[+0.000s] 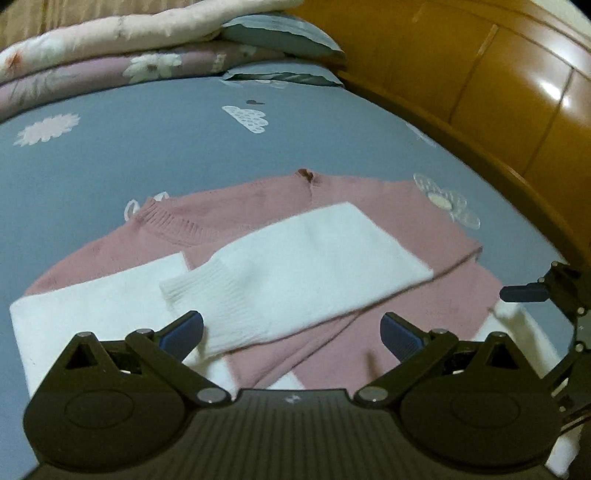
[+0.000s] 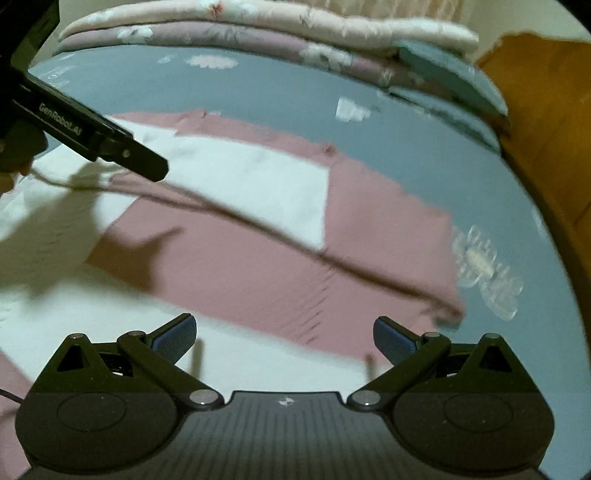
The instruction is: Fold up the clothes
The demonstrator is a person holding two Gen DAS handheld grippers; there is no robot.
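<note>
A pink and white knitted sweater (image 1: 258, 214) lies flat on the blue bed sheet (image 1: 147, 147). One white sleeve (image 1: 295, 266) is folded across the pink body, its ribbed cuff near my left fingers. My left gripper (image 1: 291, 332) is open and empty, just above the sweater's lower part. My right gripper (image 2: 284, 336) is open and empty over the sweater (image 2: 236, 258), near its white hem. The right gripper also shows at the right edge of the left wrist view (image 1: 535, 291). The left gripper's body shows at the upper left of the right wrist view (image 2: 92, 136).
Folded floral quilts (image 1: 110, 48) and grey-blue pillows (image 1: 280, 33) are stacked at the far side of the bed. A wooden headboard (image 1: 498, 74) runs along the right. The sheet (image 2: 406, 147) beyond the sweater carries printed flowers.
</note>
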